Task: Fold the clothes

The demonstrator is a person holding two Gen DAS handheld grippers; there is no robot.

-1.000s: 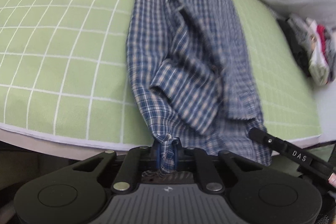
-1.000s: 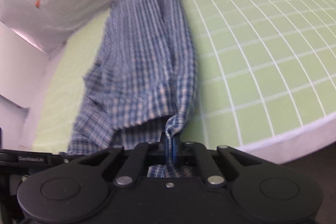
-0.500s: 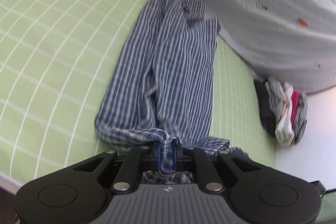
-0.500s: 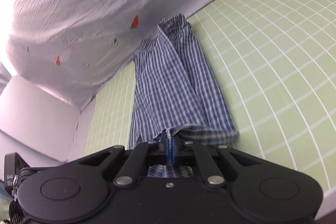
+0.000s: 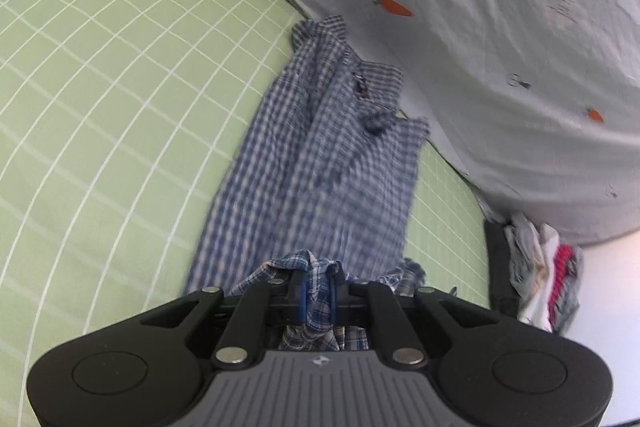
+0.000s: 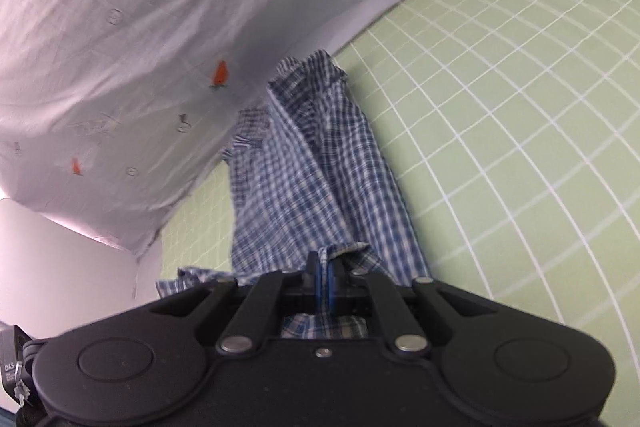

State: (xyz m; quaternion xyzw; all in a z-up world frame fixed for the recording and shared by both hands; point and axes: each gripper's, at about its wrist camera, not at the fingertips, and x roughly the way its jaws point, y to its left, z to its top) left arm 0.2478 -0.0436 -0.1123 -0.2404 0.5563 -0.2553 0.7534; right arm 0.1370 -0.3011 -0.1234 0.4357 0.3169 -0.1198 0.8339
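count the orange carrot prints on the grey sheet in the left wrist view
2: one carrot print on the grey sheet above the plaid shirt's collar, another far right. Folds may hide more.

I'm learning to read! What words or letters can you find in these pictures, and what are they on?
"DAS": white letters on the small black part at the right wrist view's lower left edge.
Grey cursive word on the carrot-print sheet: too blurred to read.
Emblem on the left gripper's grey body: a logo, no letters.
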